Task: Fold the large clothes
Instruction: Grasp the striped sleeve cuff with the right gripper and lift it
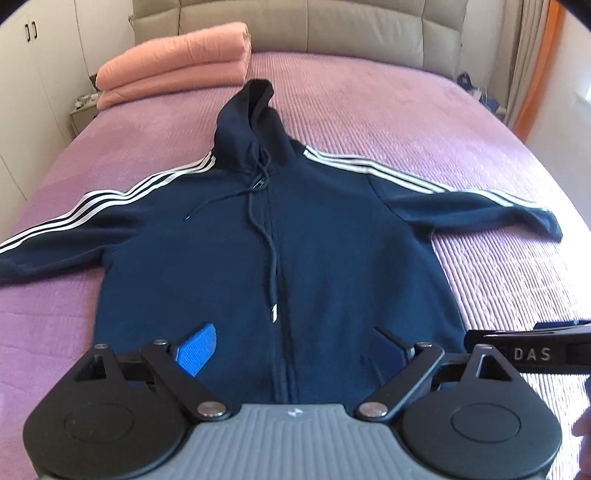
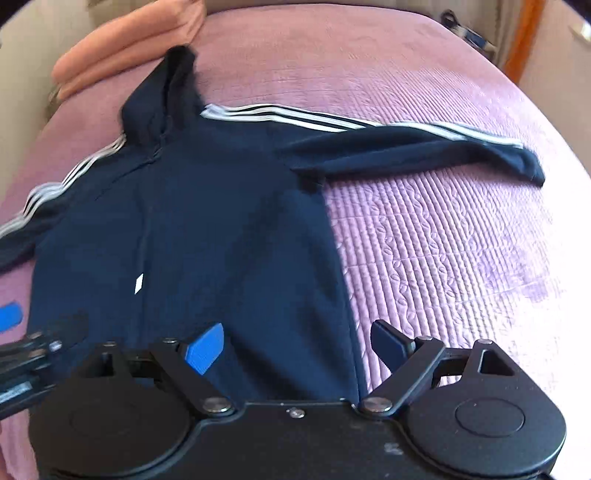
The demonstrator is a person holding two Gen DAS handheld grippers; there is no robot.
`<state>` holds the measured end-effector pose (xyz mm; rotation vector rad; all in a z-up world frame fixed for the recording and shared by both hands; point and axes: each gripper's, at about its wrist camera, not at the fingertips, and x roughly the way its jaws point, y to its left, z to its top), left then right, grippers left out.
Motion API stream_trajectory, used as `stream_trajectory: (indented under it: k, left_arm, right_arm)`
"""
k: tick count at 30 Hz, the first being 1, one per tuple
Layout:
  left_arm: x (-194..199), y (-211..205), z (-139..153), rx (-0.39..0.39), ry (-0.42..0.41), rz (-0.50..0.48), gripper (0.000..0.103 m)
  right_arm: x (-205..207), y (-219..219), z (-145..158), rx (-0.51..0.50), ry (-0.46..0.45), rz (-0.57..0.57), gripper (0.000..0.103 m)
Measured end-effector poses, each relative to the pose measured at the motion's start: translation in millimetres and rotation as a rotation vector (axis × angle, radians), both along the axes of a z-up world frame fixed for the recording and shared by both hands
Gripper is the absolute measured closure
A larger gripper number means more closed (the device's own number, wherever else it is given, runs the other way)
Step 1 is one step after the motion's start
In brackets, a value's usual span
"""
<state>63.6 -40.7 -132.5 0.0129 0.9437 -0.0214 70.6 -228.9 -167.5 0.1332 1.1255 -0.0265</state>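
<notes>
Soft, matt knit cloth on the navy zip-up hoodie with white sleeve stripes (image 1: 325, 236), smooth-faced, with a thin braided drawcord. Ribbed, quilted weave with a faint sheen on the mauve bedspread (image 1: 369, 107). Fuzzy, fleecy nap on the folded salmon-pink blanket (image 1: 177, 62). Padded, smooth leather-like finish on the beige headboard (image 1: 332, 26). Matt black plastic on the left gripper (image 1: 291, 350) and the right gripper (image 2: 295, 347), with finely ridged blue pads (image 1: 195, 349), bright metal pivot pins and a ribbed grey housing.

Both wrist views near, sharing hoodie (image 1: 280, 229)
</notes>
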Motion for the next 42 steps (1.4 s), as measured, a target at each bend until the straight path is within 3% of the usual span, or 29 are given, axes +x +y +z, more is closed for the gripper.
stream_trajectory:
  k: [7,9,13,16,21,25,29,30,31,33,35,38,42]
  left_arm:
    - [32.2,-18.8,-26.8,-0.064,-0.026,0.008,0.011]
    - [43.3,-23.0,-29.8,-0.039,-0.029,0.002,0.011]
    - [62.4,-31.8,-35.8,-0.018,-0.031,-0.001,0.010]
    - [74.3,-33.7,-47.3,-0.007,-0.008,0.001,0.010]
    - [91.9,-37.2,-66.3,0.011,0.032,0.018,0.010]
    - [99.2,-37.2,-75.6,0.023,0.047,0.032,0.010]
    - [101.0,-42.9,-84.1,0.038,0.070,0.017,0.010]
    - [100.8,-44.0,-85.6,0.041,0.075,0.015,0.010]
    - [100.1,-44.1,-87.1,0.043,0.079,0.016,0.010]
    - [98.6,-44.9,-88.6,0.037,0.087,0.025,0.011]
    - [95.5,-42.4,-87.7,0.033,0.089,0.038,0.012]
    - [87.8,-37.4,-82.4,0.038,0.077,0.055,0.013]
    - [72.2,-25.5,-68.9,0.038,0.053,0.076,0.015]
  right_arm:
    - [42.1,-111.0,-28.1,0.071,-0.205,-0.189,0.001]
    - [58.0,-152.4,-33.7,0.088,-0.275,-0.249,0.001]
    - [99.6,-231.3,-49.1,0.126,-0.315,-0.393,0.001]
    - [131.4,-297.9,-63.6,0.198,-0.329,-0.538,0.001]
    - [165.1,-388.8,-112.3,0.450,-0.289,-0.784,0.001]
    - [177.5,-420.3,-141.8,0.532,-0.294,-0.922,0.001]
    - [202.4,-426.6,-158.1,0.537,-0.265,-0.939,0.004]
    - [207.0,-424.2,-157.8,0.515,-0.265,-0.945,0.013]
    - [210.4,-421.6,-154.9,0.479,-0.263,-0.958,0.037]
    - [216.7,-419.4,-149.2,0.387,-0.224,-0.978,0.068]
    - [217.7,-418.0,-144.8,0.372,-0.229,-0.962,0.084]
    - [203.1,-414.4,-122.1,0.335,-0.297,-0.931,0.089]
    - [153.6,-387.5,-59.4,0.223,-0.477,-0.885,0.089]
